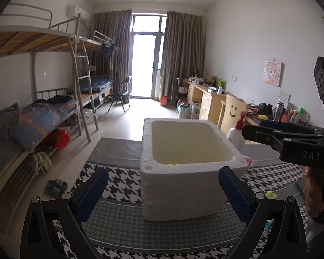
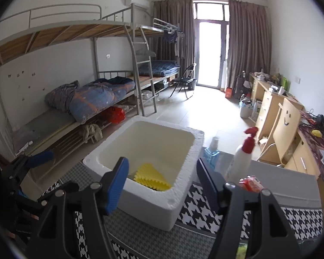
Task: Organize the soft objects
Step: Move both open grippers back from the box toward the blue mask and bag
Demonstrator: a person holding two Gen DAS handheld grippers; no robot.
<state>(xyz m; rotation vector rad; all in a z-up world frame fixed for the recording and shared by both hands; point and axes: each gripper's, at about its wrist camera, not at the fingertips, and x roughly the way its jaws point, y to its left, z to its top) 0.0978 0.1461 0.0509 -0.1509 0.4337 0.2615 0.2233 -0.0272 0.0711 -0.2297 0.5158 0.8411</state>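
Observation:
A white foam box stands on the houndstooth cloth. A yellow wavy sponge lies on the box's floor; in the left wrist view only a yellow sliver shows over the near rim. My right gripper hangs open over the near corner of the box, a little above the sponge, with nothing between its pads. My left gripper stands wide open in front of the box's near wall, also with nothing in it. From the left wrist view the right gripper reaches in from the right.
A white spray bottle with a red trigger and a blue bottle stand right of the box, with an orange-red packet beside them. A small yellow-green thing lies on the cloth. Bunk beds stand left, desks right.

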